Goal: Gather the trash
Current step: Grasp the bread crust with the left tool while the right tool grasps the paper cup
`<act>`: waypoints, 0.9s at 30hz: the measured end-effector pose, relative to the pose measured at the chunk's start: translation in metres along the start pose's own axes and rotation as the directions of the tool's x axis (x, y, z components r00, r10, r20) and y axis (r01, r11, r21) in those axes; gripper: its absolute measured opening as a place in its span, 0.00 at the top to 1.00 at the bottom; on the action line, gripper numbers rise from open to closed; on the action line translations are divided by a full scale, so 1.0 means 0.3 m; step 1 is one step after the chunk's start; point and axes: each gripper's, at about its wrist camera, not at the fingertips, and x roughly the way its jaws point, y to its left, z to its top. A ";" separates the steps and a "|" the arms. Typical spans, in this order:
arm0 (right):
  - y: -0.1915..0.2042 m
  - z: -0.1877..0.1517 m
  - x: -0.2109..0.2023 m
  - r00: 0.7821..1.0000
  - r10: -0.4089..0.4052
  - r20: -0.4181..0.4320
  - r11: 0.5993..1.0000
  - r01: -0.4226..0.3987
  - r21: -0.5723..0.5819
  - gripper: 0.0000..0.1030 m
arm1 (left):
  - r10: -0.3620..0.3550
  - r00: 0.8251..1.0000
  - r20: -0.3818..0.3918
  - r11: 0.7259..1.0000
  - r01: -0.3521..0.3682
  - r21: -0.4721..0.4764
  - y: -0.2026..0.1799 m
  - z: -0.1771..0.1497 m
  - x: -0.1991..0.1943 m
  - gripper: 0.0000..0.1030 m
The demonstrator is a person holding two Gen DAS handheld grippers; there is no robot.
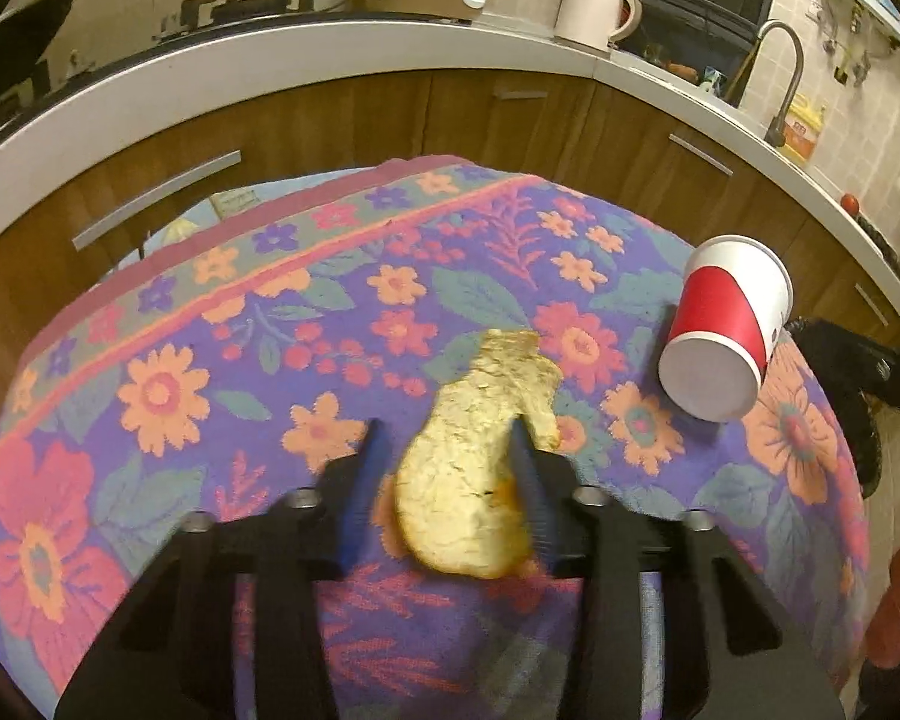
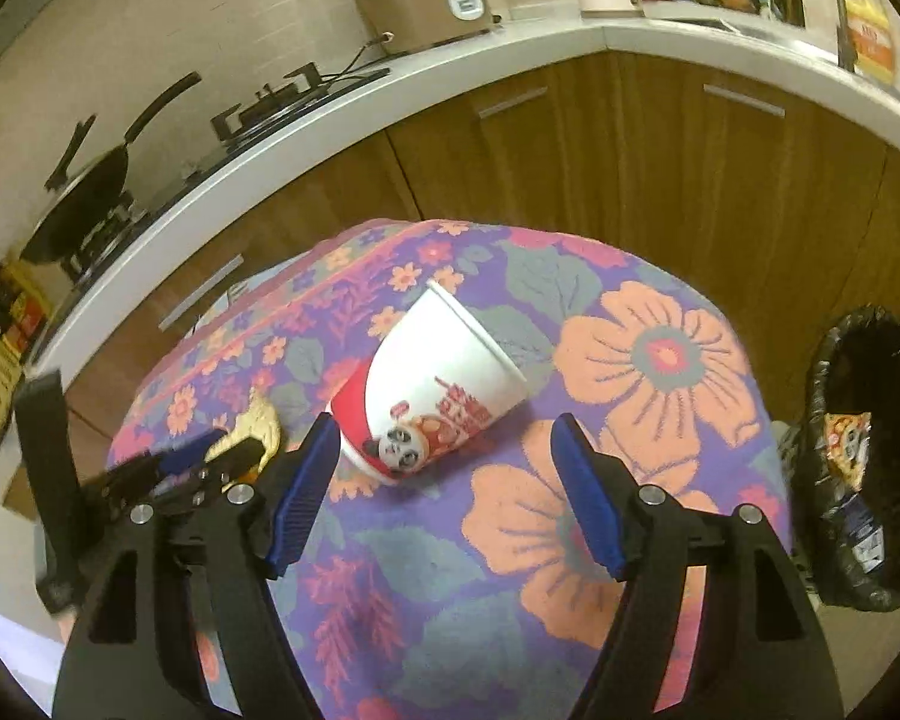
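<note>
A flowered tablecloth in purple, orange and pink fills the middle and lower part of both views, with a white counter over wooden cabinets curving across the top. At the right edge of the right wrist view stands a bin lined with a black bag, a printed wrapper inside it. A paper cup, white with a red band and a panda print, lies on its side at that view's centre, base toward the camera, just ahead of the right gripper, whose blue pads stand spread with nothing between them. The left gripper pinches a pale yellow, rough-surfaced peel at lower centre of its view, its far end reaching out past the fingertips.
</note>
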 end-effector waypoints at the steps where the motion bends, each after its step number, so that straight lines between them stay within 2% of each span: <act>1: 0.004 0.010 0.004 1.000 -0.015 0.013 1.000 0.015 -0.013 0.33 | 0.000 1.000 0.002 1.000 0.000 0.000 0.001 0.001 -0.001 0.73; 3: 0.011 0.027 0.011 0.999 -0.024 0.029 0.999 0.025 -0.039 0.32 | -0.004 1.000 0.004 1.000 0.004 -0.005 0.007 -0.001 0.000 0.95; 9: 0.044 0.080 0.046 0.999 0.021 0.030 0.991 -0.017 -0.136 0.32 | -0.025 0.999 0.031 0.999 0.026 -0.024 0.014 -0.007 -0.019 0.98; 14: 0.073 0.089 0.093 0.998 0.058 -0.040 0.976 -0.065 -0.210 0.33 | -0.031 0.999 0.044 0.999 0.032 -0.021 0.014 -0.008 -0.028 0.98; 17: 0.089 0.065 0.084 0.995 0.074 -0.065 0.966 -0.088 -0.244 0.47 | -0.037 0.998 0.053 0.999 0.038 -0.027 0.012 -0.013 -0.038 0.99; 19: 0.101 0.041 0.070 0.991 0.103 -0.088 0.958 -0.122 -0.258 0.67 | -0.035 0.997 0.065 0.999 0.037 -0.029 0.011 -0.015 -0.047 0.99; 22: 0.118 0.008 0.055 0.985 0.132 -0.114 0.951 -0.158 -0.264 0.82 | -0.041 0.996 0.076 0.999 0.043 -0.031 0.010 -0.020 -0.061 0.99; 24: 0.126 -0.011 0.049 0.974 0.185 -0.134 0.944 -0.214 -0.250 0.89 | -0.056 0.995 0.086 0.998 0.058 -0.028 0.009 -0.023 -0.072 0.99; 27: 0.136 -0.030 0.028 0.972 0.205 -0.117 0.940 -0.229 -0.253 0.97 | -0.078 0.992 0.095 0.996 0.081 -0.027 0.009 -0.027 -0.083 0.99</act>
